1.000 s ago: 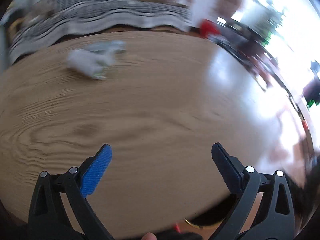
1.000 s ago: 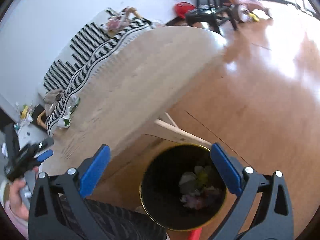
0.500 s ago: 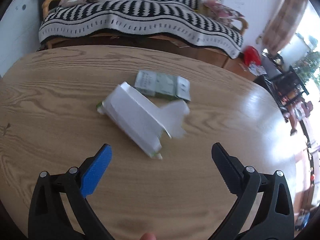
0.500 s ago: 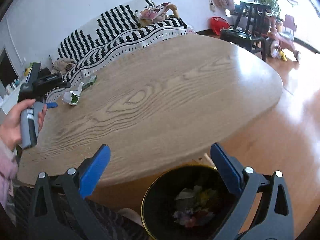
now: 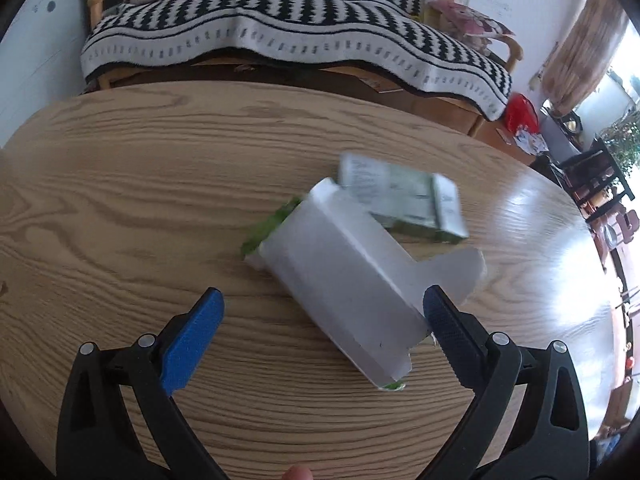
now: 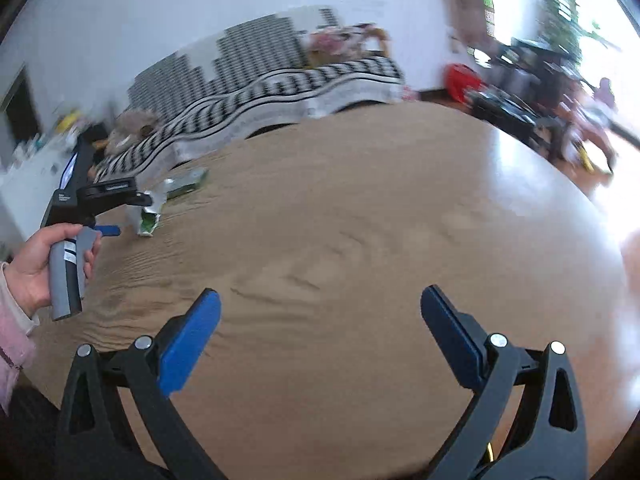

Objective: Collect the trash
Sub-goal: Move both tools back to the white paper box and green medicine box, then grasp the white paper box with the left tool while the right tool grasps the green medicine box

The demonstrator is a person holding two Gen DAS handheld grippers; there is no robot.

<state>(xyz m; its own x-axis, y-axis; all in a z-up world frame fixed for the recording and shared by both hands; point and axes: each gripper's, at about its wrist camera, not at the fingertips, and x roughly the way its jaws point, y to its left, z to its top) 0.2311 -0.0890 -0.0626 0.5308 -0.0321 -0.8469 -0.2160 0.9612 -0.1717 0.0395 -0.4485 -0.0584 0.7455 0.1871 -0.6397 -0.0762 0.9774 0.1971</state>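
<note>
A flattened white carton (image 5: pixel 344 280) with green print lies on the wooden table (image 5: pixel 120 208), its near end between the fingers of my open left gripper (image 5: pixel 320 328). Just beyond it lies a folded green-and-white package (image 5: pixel 404 200). In the right wrist view both pieces show small at the table's far left, the white carton (image 6: pixel 150 216) and the green package (image 6: pixel 188 184), beside the left gripper (image 6: pixel 108 231) held in a hand (image 6: pixel 36 264). My right gripper (image 6: pixel 320 332) hangs open and empty over the bare table (image 6: pixel 360 220). The bin is out of sight.
A sofa under a black-and-white blanket (image 5: pixel 280 28) stands behind the table. A red object (image 5: pixel 520 110) lies on the floor at the right, with dark chairs (image 6: pixel 520 96) near a bright window. A pink sleeve (image 6: pixel 12 340) enters at the lower left.
My left gripper has swung to the cartons and closed in until the white one sits between its fingers. My right gripper has risen from over the black bin and now faces across the table.
</note>
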